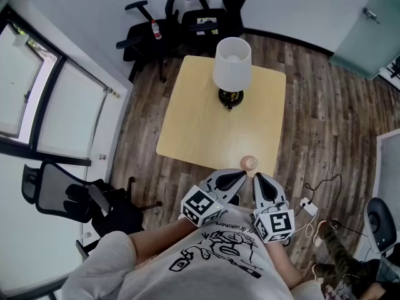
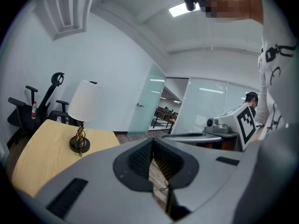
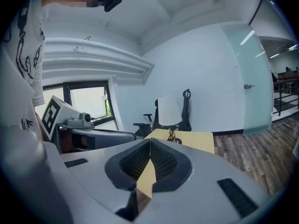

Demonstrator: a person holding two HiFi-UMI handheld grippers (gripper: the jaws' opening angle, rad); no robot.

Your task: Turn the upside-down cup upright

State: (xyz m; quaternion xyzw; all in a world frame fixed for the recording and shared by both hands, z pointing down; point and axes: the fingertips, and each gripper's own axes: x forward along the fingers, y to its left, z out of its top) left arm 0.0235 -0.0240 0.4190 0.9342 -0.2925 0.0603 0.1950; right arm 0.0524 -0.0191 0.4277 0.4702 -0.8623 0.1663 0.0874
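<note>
grey left tongs [image 1: 240, 176] and right tongs [image 1: 257, 179] both pinched together, gripping nothing.

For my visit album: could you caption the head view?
Shut and empty, the left gripper and right gripper face a cup on a table with a lamp.

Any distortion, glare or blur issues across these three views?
Head view: sharp, evenly lit, window at left washed out, cup small but clear. Left gripper view: strong fisheye, black corners, ceiling light flares. Right gripper view: same fisheye and dark corners; lamp tiny but recognisable.
</note>
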